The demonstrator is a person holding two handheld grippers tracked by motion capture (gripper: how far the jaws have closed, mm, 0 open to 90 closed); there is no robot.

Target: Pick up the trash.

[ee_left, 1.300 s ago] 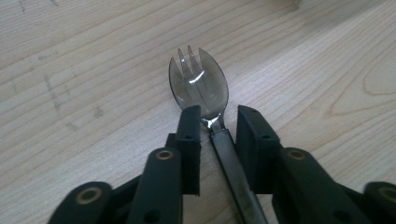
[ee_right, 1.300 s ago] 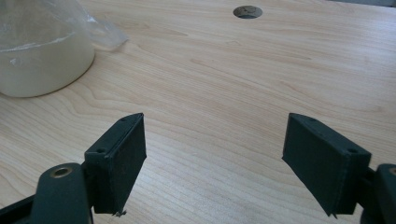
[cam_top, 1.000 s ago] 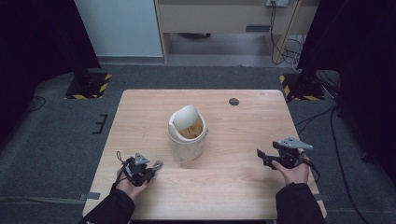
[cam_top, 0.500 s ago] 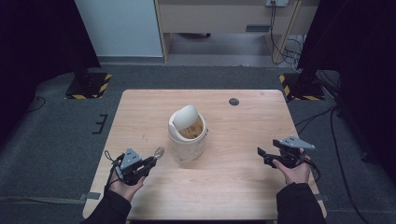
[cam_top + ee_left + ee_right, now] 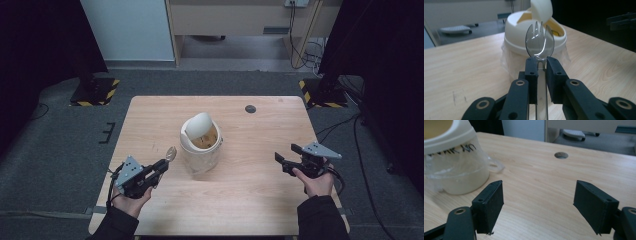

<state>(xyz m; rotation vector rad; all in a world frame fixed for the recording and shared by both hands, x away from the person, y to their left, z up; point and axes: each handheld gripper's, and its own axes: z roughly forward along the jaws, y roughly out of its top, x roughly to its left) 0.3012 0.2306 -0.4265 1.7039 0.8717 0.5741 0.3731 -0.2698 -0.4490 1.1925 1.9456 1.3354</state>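
In the high view the left gripper [image 5: 161,166] holds a clear spork [image 5: 171,153] clamped between its jaws, the head just left of the bin [image 5: 201,150] at the table's [image 5: 250,200] middle; the spork is small and glassy here, hard to make out. The bin's lid [image 5: 196,125] is tipped up, hiding part of the opening. The right gripper [image 5: 279,161] hangs over the table's right side, well apart from the bin, its jaws wide with nothing between them, having just eased slightly closer. In the left gripper view the spork [image 5: 539,42] stands upright in the jaws, its handle cut off at the bottom edge, its tines overlapping the bin [image 5: 534,45] behind. In the right gripper view the bin [image 5: 454,157] is cropped at the top left, and writing on its rim is unreadable.
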